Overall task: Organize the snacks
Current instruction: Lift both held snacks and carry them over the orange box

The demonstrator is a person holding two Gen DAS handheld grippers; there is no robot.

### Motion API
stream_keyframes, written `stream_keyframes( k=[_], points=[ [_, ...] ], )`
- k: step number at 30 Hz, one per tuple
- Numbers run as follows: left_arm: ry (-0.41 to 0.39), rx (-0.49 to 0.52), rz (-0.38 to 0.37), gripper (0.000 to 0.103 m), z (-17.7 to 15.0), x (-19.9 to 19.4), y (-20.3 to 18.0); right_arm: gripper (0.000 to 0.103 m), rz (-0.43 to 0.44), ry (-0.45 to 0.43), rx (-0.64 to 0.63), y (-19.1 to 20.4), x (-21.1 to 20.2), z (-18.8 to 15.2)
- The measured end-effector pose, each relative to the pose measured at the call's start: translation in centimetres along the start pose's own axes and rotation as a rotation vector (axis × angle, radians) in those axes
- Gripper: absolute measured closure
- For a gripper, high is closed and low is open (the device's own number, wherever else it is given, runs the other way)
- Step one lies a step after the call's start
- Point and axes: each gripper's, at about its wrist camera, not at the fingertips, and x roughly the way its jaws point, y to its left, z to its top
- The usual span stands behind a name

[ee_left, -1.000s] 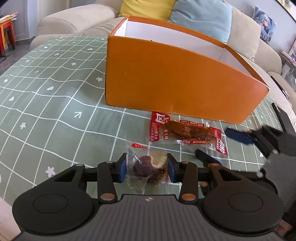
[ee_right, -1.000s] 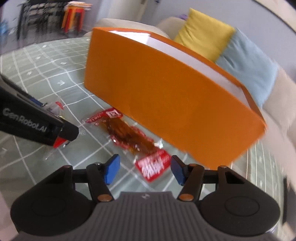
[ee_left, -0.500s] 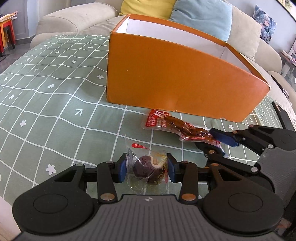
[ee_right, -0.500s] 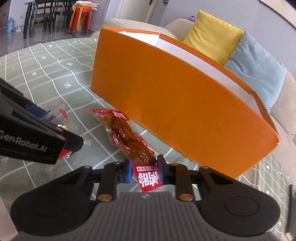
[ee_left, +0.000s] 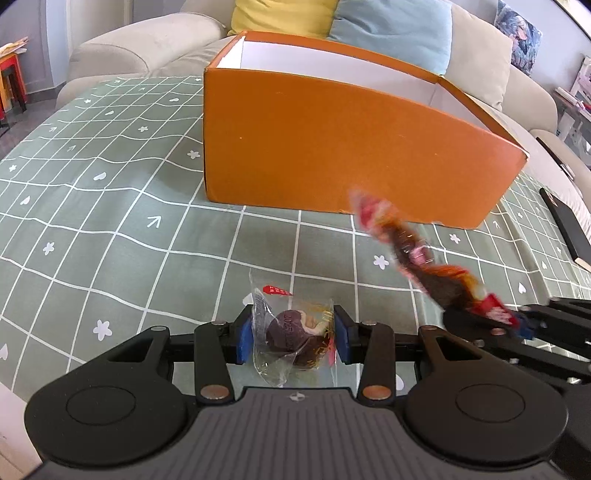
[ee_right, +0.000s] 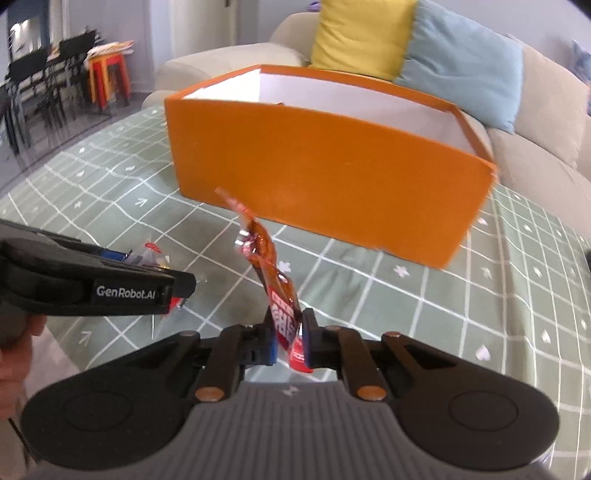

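Right tool (ee_right: 287, 341) just clamped on red packet (ee_right: 275, 280), print blurred, left tool (ee_right: 147, 291) "GenRobot.AI" gripping wrapped snack (ee_left: 291, 332)

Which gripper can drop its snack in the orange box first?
Probably the right hand-held gripper. It pinches the red snack packet lifted off the tablecloth toward the orange box. The left hand-held gripper holds its clear-wrapped snack low.

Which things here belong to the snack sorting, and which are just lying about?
Job:
- orange box
- clear-wrapped dark snack, in the left gripper
- red snack pouch, in the right gripper

Lying about:
- yellow cushion
- blue cushion
- dark flat object
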Motion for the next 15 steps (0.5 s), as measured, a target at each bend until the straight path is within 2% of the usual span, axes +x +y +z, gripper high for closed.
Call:
stream_keyframes(
  k=[5,15],
  points=[
    [-0.008,0.012,0.005,0.056,-0.1,-0.8,-0.4,0.097,0.003,-0.035,0.085,-1.2,-2.4,-0.5],
    [-0.074,0.049,0.007,0.056,1.4,-4.0,-1.9,0.098,-0.019,-0.163,0.124,-2.6,-7.1,0.8]
  ],
)
